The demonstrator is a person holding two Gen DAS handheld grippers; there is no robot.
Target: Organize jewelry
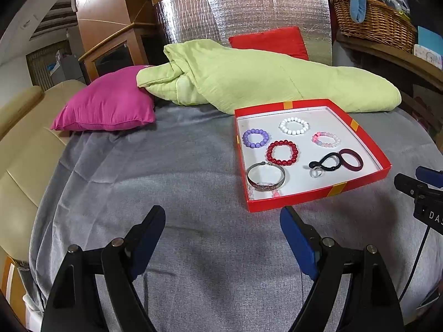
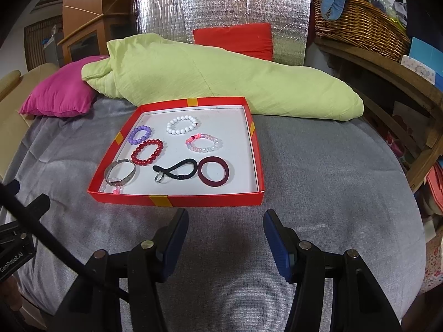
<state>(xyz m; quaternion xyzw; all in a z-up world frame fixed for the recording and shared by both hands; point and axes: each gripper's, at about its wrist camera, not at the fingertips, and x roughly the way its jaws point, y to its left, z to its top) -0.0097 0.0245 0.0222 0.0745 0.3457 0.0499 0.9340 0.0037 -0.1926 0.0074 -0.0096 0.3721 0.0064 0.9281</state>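
A red shallow box (image 1: 343, 188) (image 2: 177, 199) with a white floor lies on the grey bedcover. In it lie a white bead bracelet (image 2: 182, 124), a purple bead bracelet (image 2: 140, 134), a red bead bracelet (image 2: 147, 152), a pink-and-clear bead bracelet (image 2: 203, 143), a silver bangle (image 2: 120, 176), a black cord with a small ring (image 2: 175, 172) and a dark red band (image 2: 213, 175). My left gripper (image 1: 223, 220) is open and empty, short of the box's near left corner. My right gripper (image 2: 225, 221) is open and empty, just in front of the box's near wall.
A green quilt (image 2: 210, 83) lies behind the box, with a magenta pillow (image 1: 108, 105) at the left and a red cushion (image 2: 232, 38) against a silver foil panel. A wicker basket (image 2: 360, 25) stands on a wooden shelf at the right. A beige sofa (image 1: 19, 144) is at the left.
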